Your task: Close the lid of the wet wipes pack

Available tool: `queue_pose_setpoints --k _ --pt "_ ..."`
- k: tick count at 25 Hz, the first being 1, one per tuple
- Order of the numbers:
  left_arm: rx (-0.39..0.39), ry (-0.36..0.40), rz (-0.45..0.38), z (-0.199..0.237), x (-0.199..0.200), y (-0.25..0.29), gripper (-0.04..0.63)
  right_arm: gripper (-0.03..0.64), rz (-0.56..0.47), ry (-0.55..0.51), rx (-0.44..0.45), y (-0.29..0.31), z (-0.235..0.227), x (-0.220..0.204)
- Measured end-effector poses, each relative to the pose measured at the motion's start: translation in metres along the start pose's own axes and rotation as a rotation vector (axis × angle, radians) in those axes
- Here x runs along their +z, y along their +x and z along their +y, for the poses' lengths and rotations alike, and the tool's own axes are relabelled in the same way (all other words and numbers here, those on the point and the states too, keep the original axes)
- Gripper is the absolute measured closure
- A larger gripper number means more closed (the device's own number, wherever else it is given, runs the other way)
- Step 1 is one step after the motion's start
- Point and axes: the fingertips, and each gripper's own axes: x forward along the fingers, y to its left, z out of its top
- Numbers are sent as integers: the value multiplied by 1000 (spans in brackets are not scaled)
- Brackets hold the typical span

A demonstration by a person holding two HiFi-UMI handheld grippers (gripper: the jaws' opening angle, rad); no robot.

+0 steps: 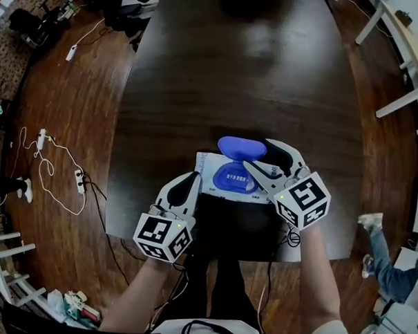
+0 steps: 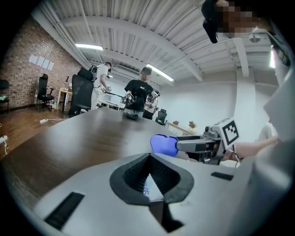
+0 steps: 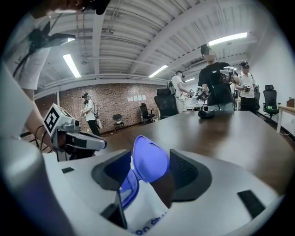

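Left claw (image 1: 193, 179) comes in from about 7 o'clock in the head view and sits on the near-left corner of the wet wipes pack (image 1: 210, 168). The pack lies flat at the 6 o'clock edge of the table (image 1: 232, 72), right in front of the person. Its blue lid (image 1: 241, 147) stands flipped up at the pack's 12 o'clock side, where the right claw (image 1: 258, 157) meets it from 4 o'clock. In the left gripper view the jaws are all but together, nipping a white printed edge of the pack, apparently to pin it so it cannot slide while the lid is worked. In the right gripper view the jaws stand apart with the upright lid between them, its hinge end down at 6 o'clock beside the blue-ringed opening (image 3: 123, 193). The pads sit close on either side. Whether they touch the lid is hard to tell through the wide-angle bend, but a dark gap by the right pad suggests it is only straddled. That hold would suit tipping the lid over onto the opening, which is not yet covered.
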Motion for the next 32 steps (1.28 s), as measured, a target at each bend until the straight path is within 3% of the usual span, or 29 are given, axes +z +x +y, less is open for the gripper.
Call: queue_pose_setpoints --k 13,32 --pt "-30 3 -18 -5 8 -9 598 367 -17 -1 -13 -15 22 11" --pt "-62 2 -25 -21 -7 -42 597 368 2 -2 -38 -41 62 -13"
